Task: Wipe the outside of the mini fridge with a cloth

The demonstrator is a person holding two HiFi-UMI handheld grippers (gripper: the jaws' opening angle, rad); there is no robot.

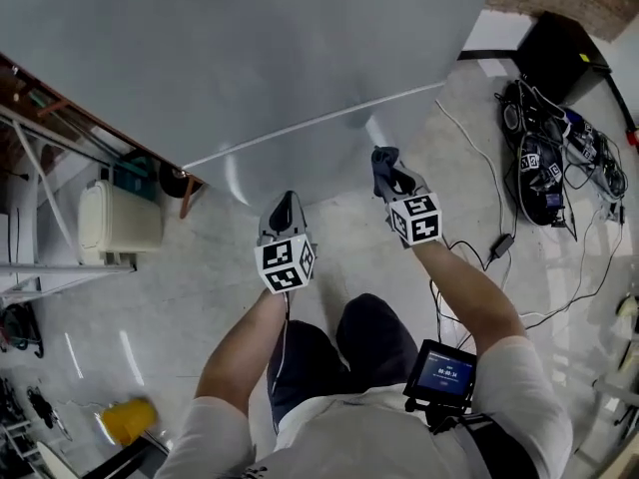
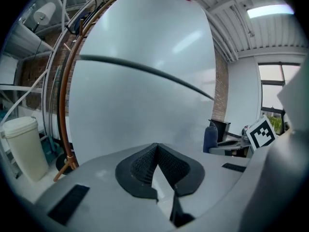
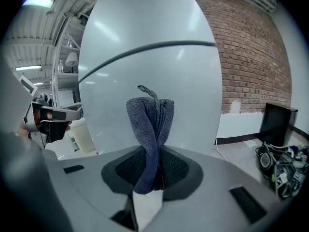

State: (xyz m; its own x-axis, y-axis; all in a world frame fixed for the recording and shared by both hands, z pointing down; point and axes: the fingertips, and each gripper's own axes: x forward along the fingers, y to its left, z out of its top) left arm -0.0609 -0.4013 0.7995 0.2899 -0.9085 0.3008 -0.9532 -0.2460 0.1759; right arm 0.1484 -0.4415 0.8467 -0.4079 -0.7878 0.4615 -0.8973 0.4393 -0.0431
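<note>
The left gripper has its jaws brought together at the tips with nothing between them; the right gripper has its jaws closed on a blue-grey cloth, which stands up out of them in a twisted fold with a small tip curling off its top; straight ahead of both grippers rises the mini fridge, a broad pale grey face crossed by one thin seam that runs above the jaws in both gripper views; the cloth lies in front of the lower part of that face, below the seam, though whether it touches the surface cannot be told; the left gripper points at the same face, a little apart from it and just to the left of the right gripper; to the left of the left gripper, beside the fridge, stands a cream bin under a metal rack; well to the right of the right gripper a heap of black cables lies on the floor near a brick wall; behind the left gripper, by the person's left arm, lies a yellow object.
</note>
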